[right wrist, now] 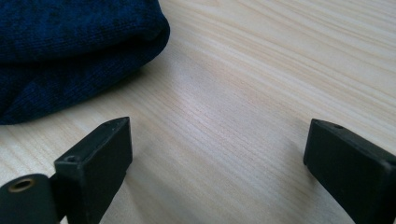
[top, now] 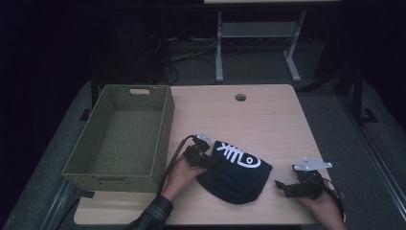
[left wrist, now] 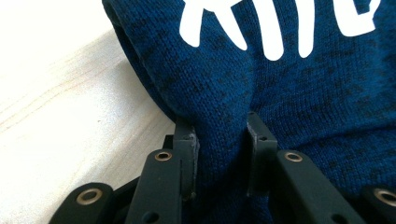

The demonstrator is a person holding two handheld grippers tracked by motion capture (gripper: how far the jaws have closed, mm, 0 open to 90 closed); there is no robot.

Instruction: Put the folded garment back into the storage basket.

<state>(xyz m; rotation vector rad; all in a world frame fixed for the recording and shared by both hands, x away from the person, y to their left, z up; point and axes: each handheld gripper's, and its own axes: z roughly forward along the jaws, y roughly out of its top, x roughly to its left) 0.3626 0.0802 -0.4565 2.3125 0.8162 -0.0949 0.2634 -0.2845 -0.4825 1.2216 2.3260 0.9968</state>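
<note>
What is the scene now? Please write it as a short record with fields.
item in hand: dark blue knit hat with a white print
left gripper: shut on a fold of the hat's edge
right gripper: open, nothing between the jaws, just above the table to the right of the hat
basket: green, woven, on the left part of the table, nothing inside
</note>
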